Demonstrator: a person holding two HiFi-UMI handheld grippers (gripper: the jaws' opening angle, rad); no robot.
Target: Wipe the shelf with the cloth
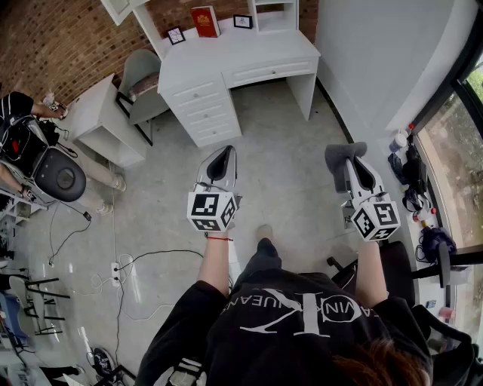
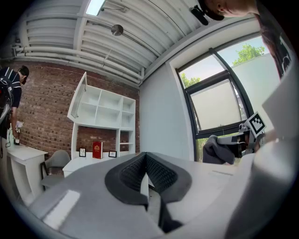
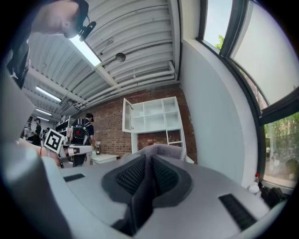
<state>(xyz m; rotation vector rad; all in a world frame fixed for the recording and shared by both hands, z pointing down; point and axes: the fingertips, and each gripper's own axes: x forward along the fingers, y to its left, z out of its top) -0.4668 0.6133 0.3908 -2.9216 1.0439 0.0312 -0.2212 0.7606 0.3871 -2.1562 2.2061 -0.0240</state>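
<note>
The white shelf unit (image 2: pixel 105 109) stands on a white desk (image 1: pixel 249 56) against the brick wall, some way ahead of me; its open compartments (image 3: pixel 152 114) look bare. My right gripper (image 1: pixel 349 162) is held level and shut on a grey cloth (image 1: pixel 337 153), which bunches over the jaw tips (image 3: pixel 161 150). The left gripper (image 1: pixel 223 153) is held level beside it, shut with nothing between its pads (image 2: pixel 145 161). Both are in mid-air over the floor, well short of the desk.
A red book (image 1: pixel 204 21) and two small frames stand on the desk. A grey chair (image 1: pixel 139 79) and a small white table (image 1: pixel 98 113) are to its left. Someone stands at the far left (image 1: pixel 23 143). Cables (image 1: pixel 121 268) cross the floor; bags lie along the window (image 1: pixel 411 173).
</note>
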